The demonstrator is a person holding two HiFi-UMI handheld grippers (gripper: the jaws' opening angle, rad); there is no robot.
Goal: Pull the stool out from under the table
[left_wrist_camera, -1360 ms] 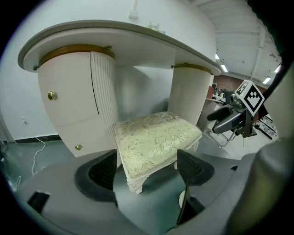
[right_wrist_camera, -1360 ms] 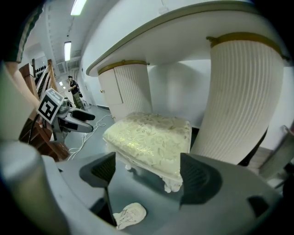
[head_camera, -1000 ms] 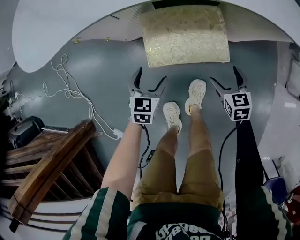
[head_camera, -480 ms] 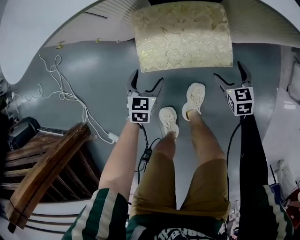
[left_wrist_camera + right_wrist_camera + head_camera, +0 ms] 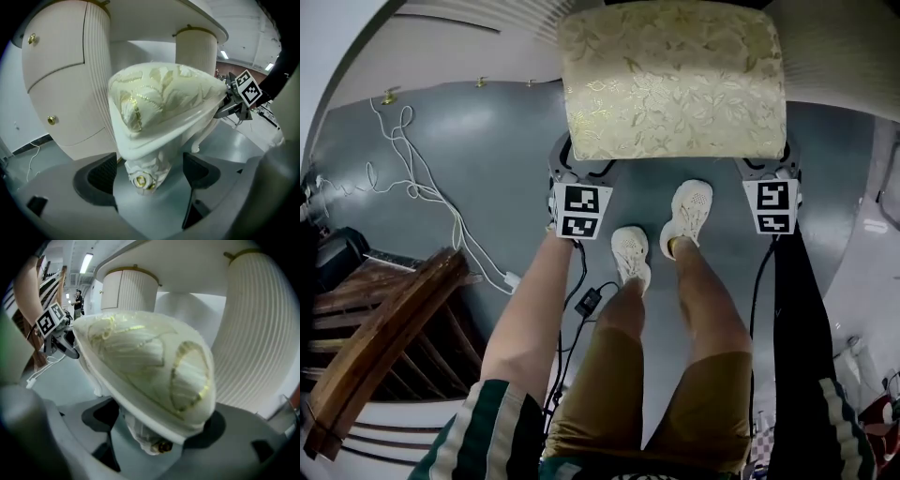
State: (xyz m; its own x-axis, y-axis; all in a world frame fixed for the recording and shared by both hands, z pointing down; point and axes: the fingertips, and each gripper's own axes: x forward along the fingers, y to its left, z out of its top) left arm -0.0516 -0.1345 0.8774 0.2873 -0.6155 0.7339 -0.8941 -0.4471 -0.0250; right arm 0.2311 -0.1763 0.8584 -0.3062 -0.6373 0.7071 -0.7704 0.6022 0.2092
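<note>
Looking steeply down from your head, the stool (image 5: 673,80) fills the top middle of the picture. It has a pale cushion with a gold leaf pattern and stands on a grey floor. Its far end meets the white desk (image 5: 459,42), and its near edge faces your feet. How much of the stool sits beneath the desk is hard to judge from this angle.

Your left gripper (image 5: 581,178) is at the stool's near left corner, with its marker cube (image 5: 579,211) facing up. In the left gripper view its two dark fingers (image 5: 101,176) stand well apart. A carved white stool leg (image 5: 143,173) with a gold rosette sits between them, and neither finger appears to press on it. Behind the leg, a ribbed desk pedestal (image 5: 61,79) carries small gold knobs (image 5: 51,120).

Your right gripper (image 5: 767,172) is at the near right corner. In the right gripper view its fingers (image 5: 101,416) are also spread wide, either side of that corner's leg (image 5: 147,439). The cushion bulges over them and the desk top overhangs above.

Your two pale shoes (image 5: 630,253) stand between the grippers, just short of the stool. A white cable (image 5: 431,202) trails across the floor on your left. A dark wooden rack (image 5: 380,328) sits at the lower left.
</note>
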